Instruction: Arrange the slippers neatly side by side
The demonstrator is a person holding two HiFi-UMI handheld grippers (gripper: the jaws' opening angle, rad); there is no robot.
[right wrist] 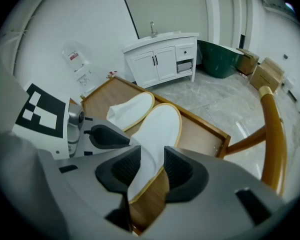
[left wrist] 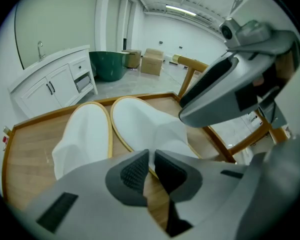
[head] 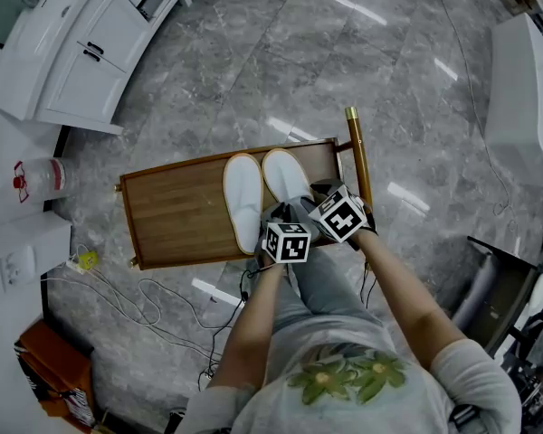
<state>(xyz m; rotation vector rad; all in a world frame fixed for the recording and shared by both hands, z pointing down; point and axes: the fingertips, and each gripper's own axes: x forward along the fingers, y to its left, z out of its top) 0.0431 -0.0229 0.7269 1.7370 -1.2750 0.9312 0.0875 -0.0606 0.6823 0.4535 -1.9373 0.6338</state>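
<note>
Two white slippers with tan rims lie side by side, toes away from me, on a wooden tray. The left slipper lies free. Both grippers are at the near end of the right slipper. My left gripper has its jaws almost together, pinching that slipper's white upper edge. My right gripper stands wide, with the slipper's upper lying between its pads and not squeezed.
A wooden post rises at the tray's right edge. A white sink cabinet stands far left, and cables trail over the grey marble floor near my feet. A green tub and cardboard boxes stand further off.
</note>
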